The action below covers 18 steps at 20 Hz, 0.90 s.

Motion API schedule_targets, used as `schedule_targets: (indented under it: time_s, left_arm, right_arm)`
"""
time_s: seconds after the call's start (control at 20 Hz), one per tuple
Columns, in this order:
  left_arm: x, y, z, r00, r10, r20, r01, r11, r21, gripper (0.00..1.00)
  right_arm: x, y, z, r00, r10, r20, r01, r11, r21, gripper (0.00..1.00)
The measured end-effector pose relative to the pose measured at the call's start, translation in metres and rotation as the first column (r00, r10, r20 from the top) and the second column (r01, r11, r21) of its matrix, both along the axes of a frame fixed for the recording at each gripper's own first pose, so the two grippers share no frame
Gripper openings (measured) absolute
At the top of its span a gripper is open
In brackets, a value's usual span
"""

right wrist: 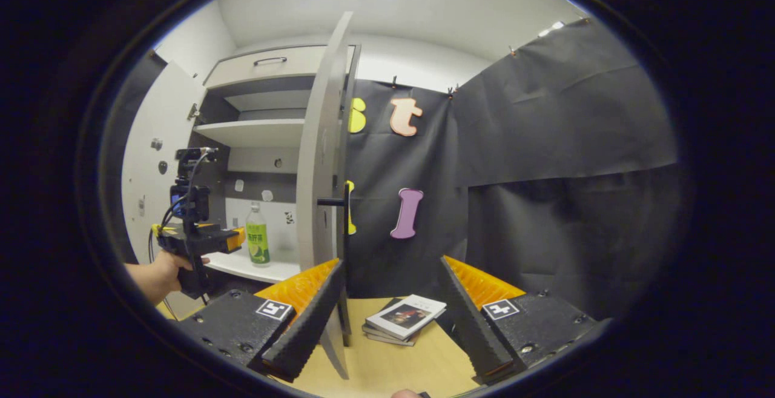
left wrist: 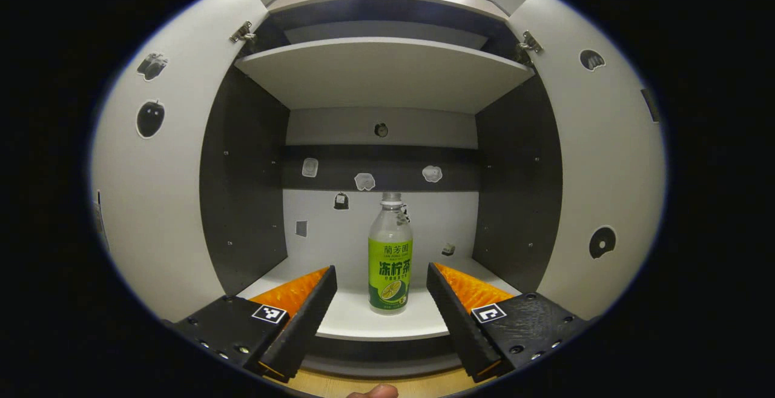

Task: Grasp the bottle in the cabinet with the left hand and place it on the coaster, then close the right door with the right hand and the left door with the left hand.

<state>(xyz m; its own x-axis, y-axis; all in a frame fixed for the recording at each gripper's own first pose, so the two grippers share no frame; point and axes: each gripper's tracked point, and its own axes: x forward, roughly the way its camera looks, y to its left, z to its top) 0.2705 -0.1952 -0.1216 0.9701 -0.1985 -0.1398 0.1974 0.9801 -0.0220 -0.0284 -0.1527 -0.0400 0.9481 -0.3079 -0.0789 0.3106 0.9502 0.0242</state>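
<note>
Bottle stands upright at lower centre of the left gripper view, on the cabinet shelf, ungrasped. Left gripper faces it, jaws apart. Right gripper also spread, empty. Both doors open; every step remains.

Small stack of books on the wooden table, near its back edge.

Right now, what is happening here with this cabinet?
A person holds tongs in each hand before an open cabinet. The left tongs are open and aimed at the bottle, which stands upright on the lower shelf, not yet gripped. The right tongs are open too, near the right door, above a table with some books.
</note>
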Motion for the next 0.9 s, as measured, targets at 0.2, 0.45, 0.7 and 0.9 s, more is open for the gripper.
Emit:
schedule_targets:
  time_s: [0.2, 0.45, 0.7, 0.9]
  left_arm:
    - [0.032, -0.007, -0.018, 1.000, 0.003, -0.028, -0.003, 1.000, -0.003, 0.95]
    - [0.071, -0.014, -0.041, 0.997, 0.007, -0.077, -0.010, 0.999, -0.050, 0.95]
    - [0.096, -0.019, -0.053, 0.996, -0.010, -0.090, 0.007, 1.000, -0.030, 0.95]
    - [0.108, -0.025, -0.059, 0.995, -0.005, -0.101, 0.005, 1.000, -0.006, 0.95]
  right_arm:
    - [-0.004, -0.013, -0.003, 0.999, -0.036, -0.017, 0.036, 0.999, 0.011, 1.00]
    - [-0.007, -0.030, -0.012, 0.995, -0.087, -0.038, 0.089, 0.995, 0.046, 0.99]
    - [-0.005, -0.034, -0.013, 0.993, -0.105, -0.045, 0.106, 0.994, 0.036, 1.00]
    - [0.000, -0.026, -0.018, 0.994, -0.090, -0.060, 0.092, 0.995, 0.034, 1.00]
